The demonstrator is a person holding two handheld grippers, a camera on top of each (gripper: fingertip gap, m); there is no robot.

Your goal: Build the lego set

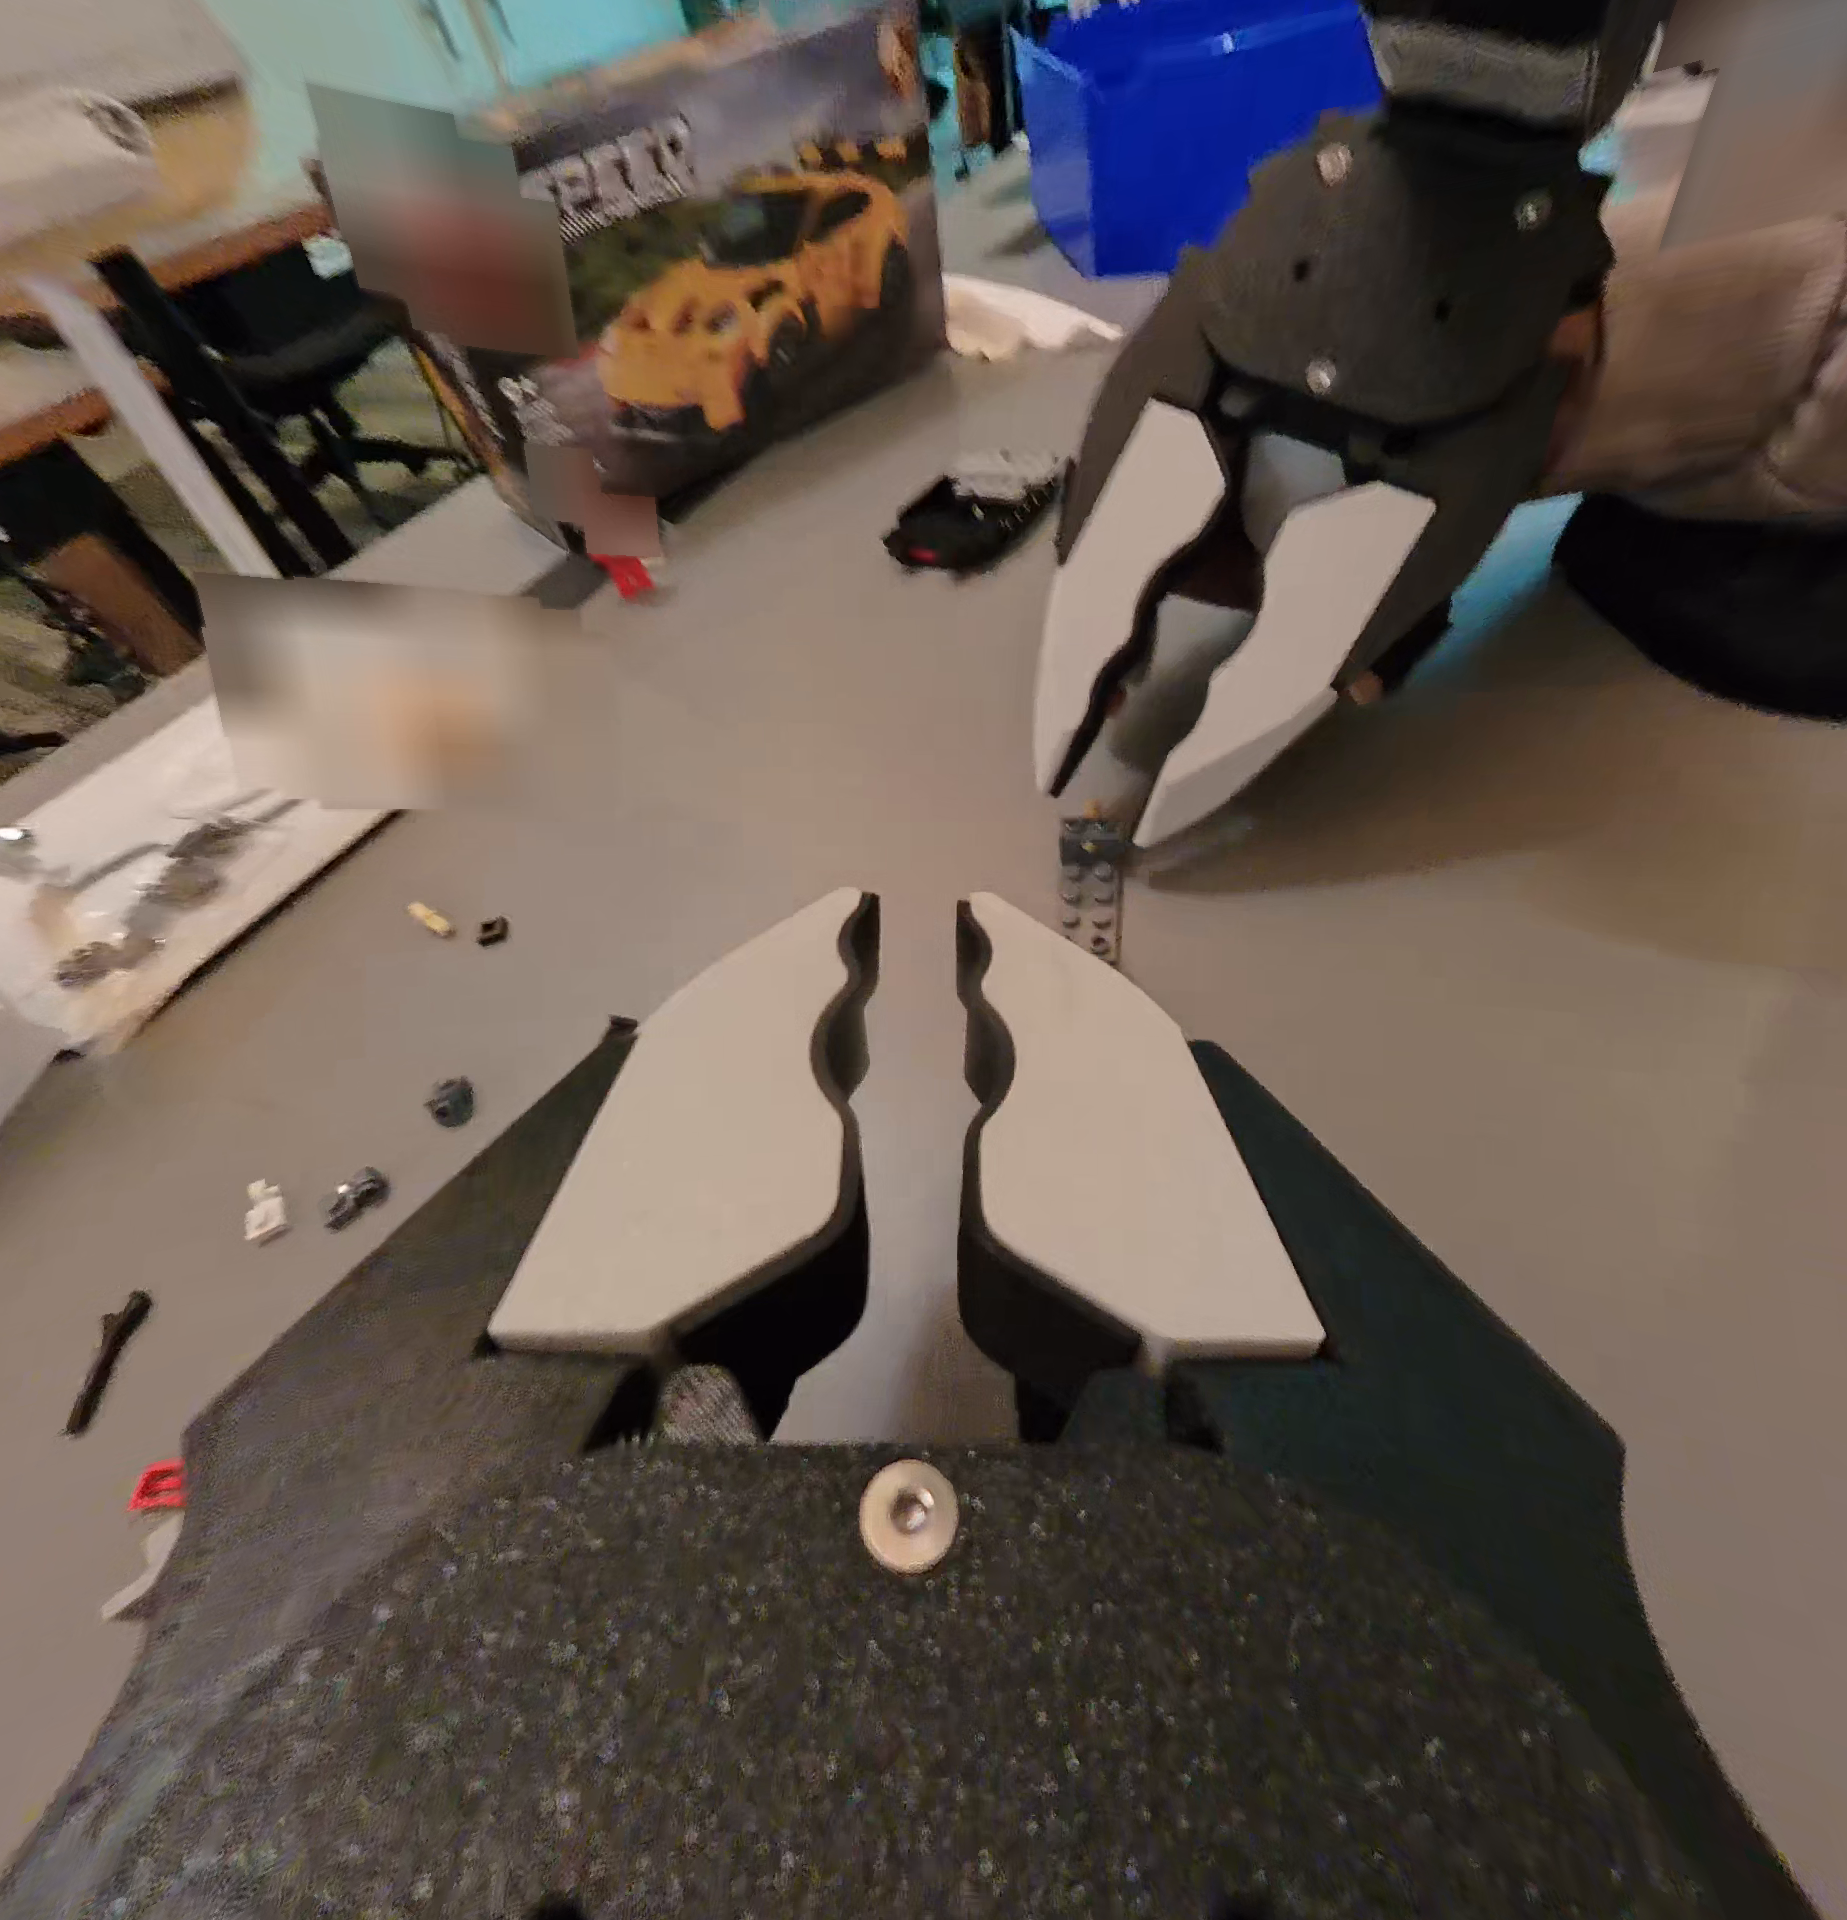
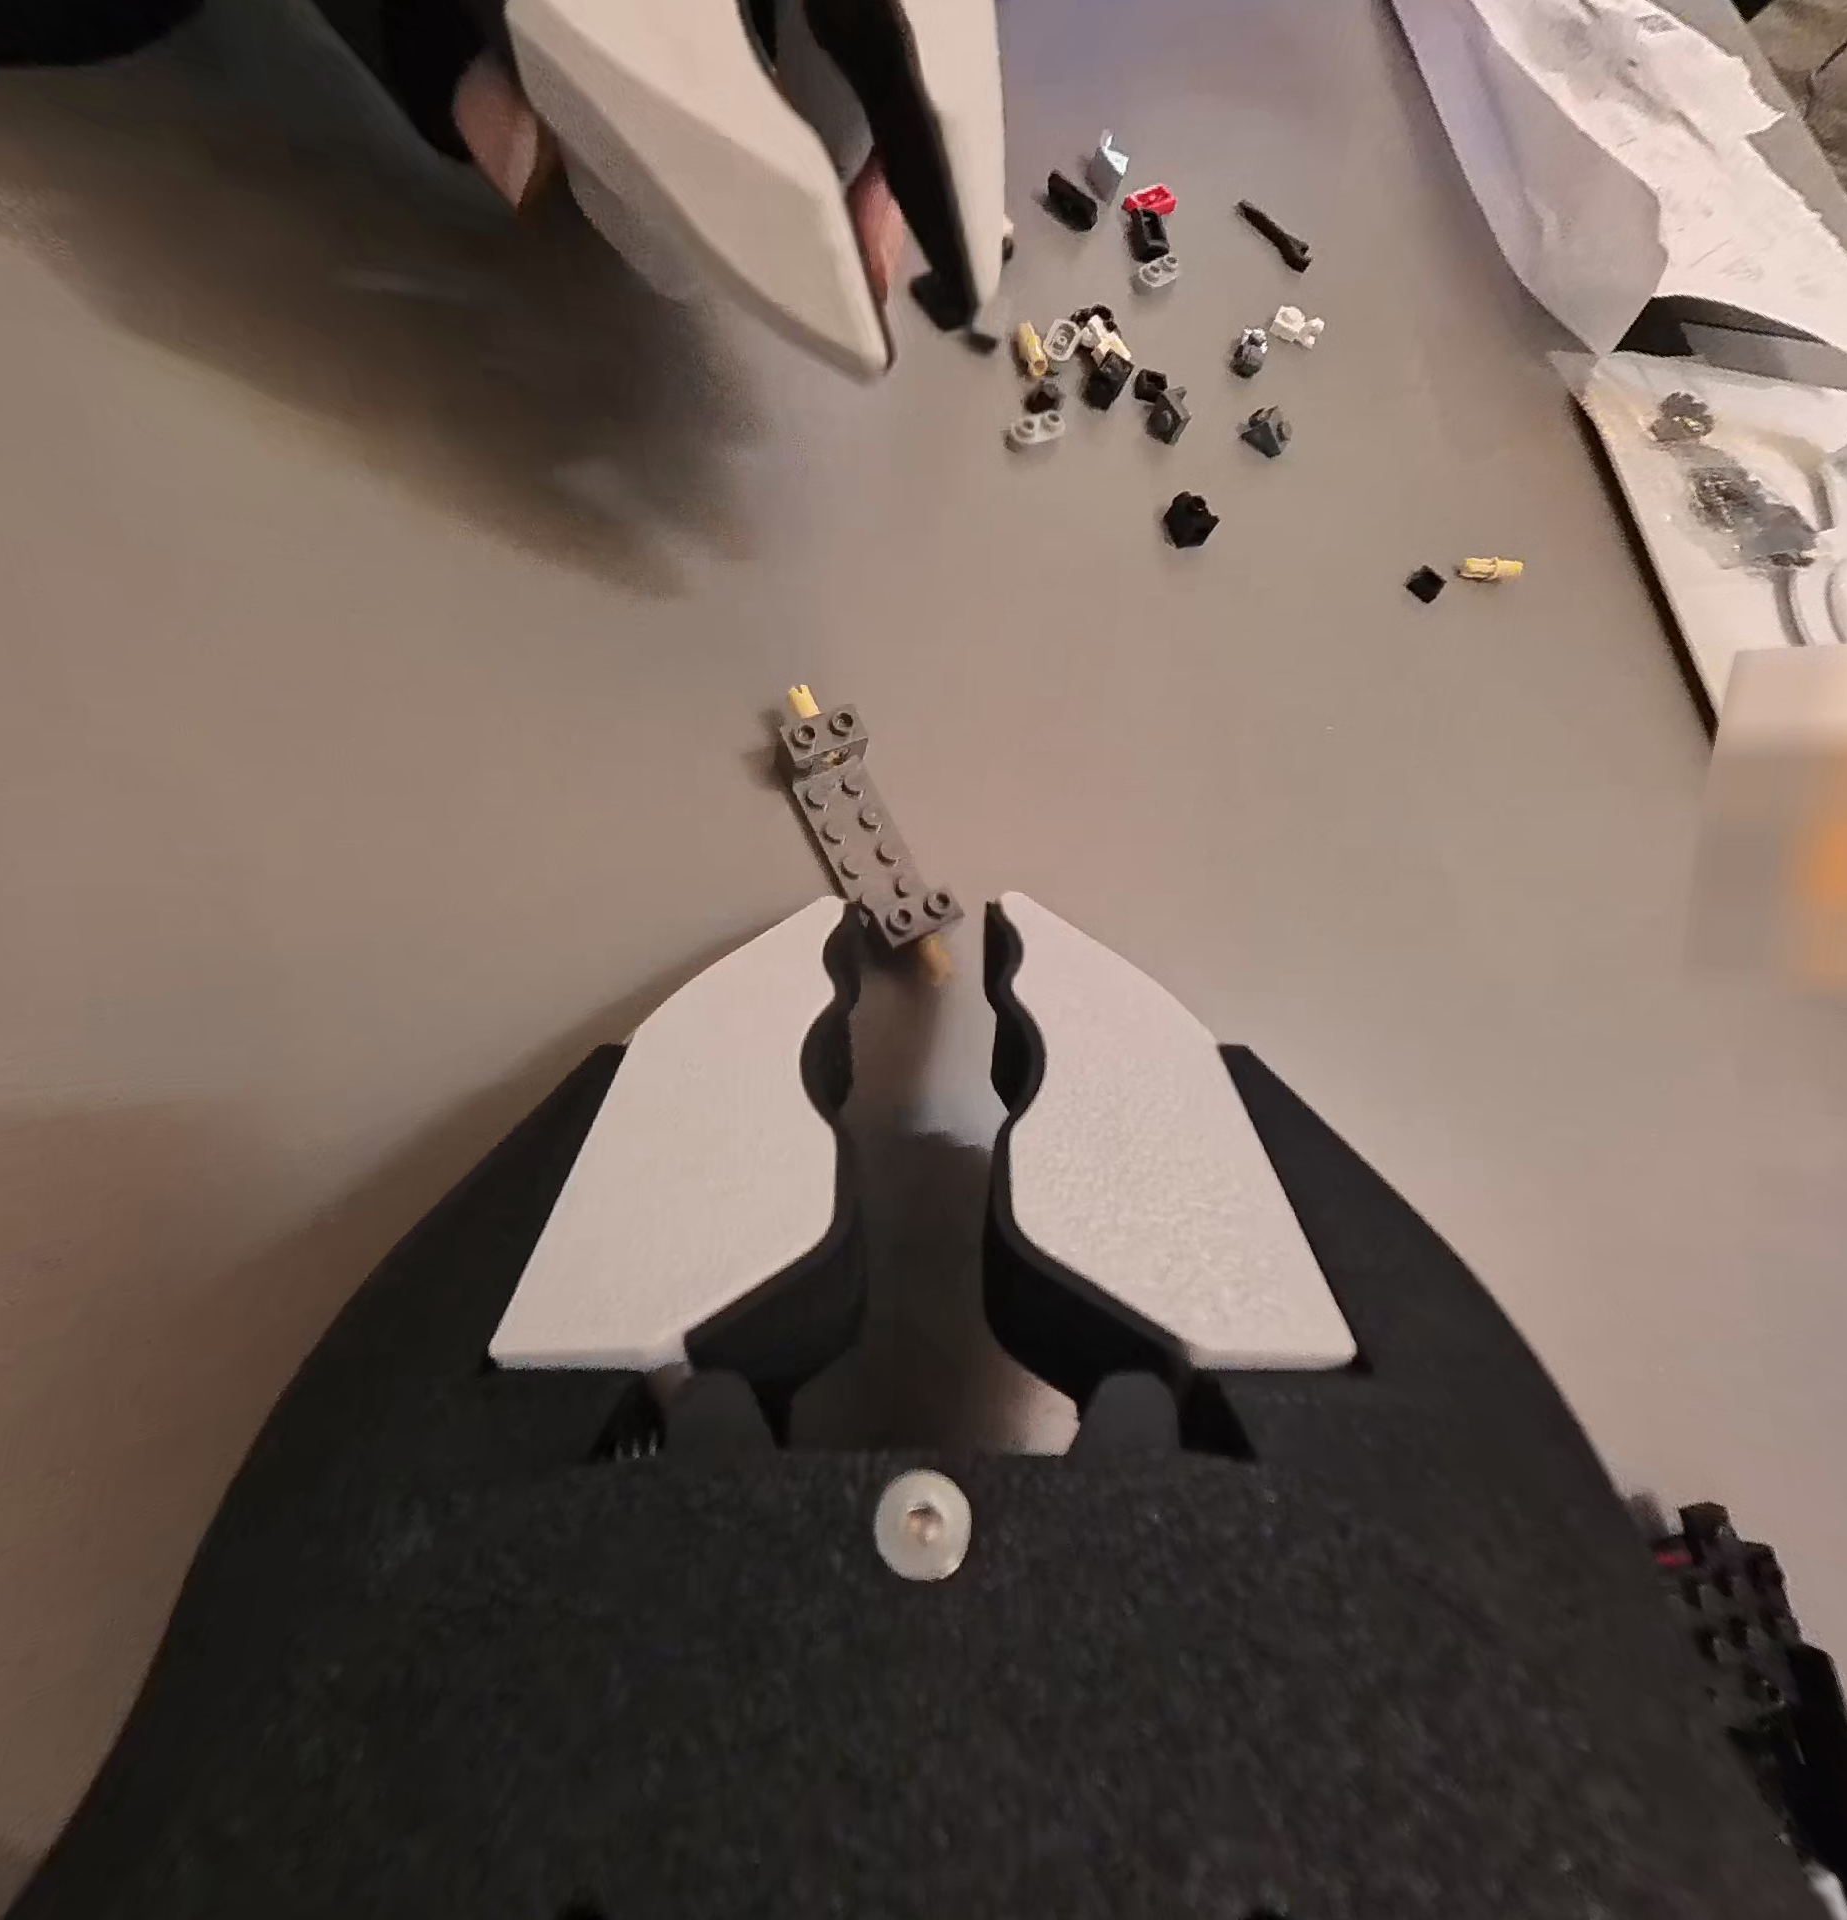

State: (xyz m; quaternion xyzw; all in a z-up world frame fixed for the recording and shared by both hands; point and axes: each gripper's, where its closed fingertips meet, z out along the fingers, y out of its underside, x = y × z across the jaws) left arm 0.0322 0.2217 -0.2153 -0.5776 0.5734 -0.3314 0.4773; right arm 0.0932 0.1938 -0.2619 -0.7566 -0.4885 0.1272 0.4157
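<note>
My left gripper (image 1: 917, 909) is open, nothing between its fingers, low over the grey table (image 1: 1418, 1039). My right gripper (image 2: 919, 914) is open too, gap empty, tips just at the near end of the grey lego plate assembly (image 2: 859, 831); I can't tell if a finger touches it. That assembly lies flat on the table: 1 long studded plate with a brick at each end and tan pins sticking out. In the left wrist view its lower end is cut off by my left finger (image 1: 1064, 1039). Loose small pieces (image 2: 1116, 364), black, grey, white, tan, 1 red, are scattered well apart from it. The set box (image 1: 732, 301) with a yellow car picture stands at the back, a dark part-built chunk (image 1: 976, 509) near it. White paper and bags (image 2: 1625, 156) sit at the table edge, contents blurry. A blue bin (image 1: 1189, 135) is behind.
</note>
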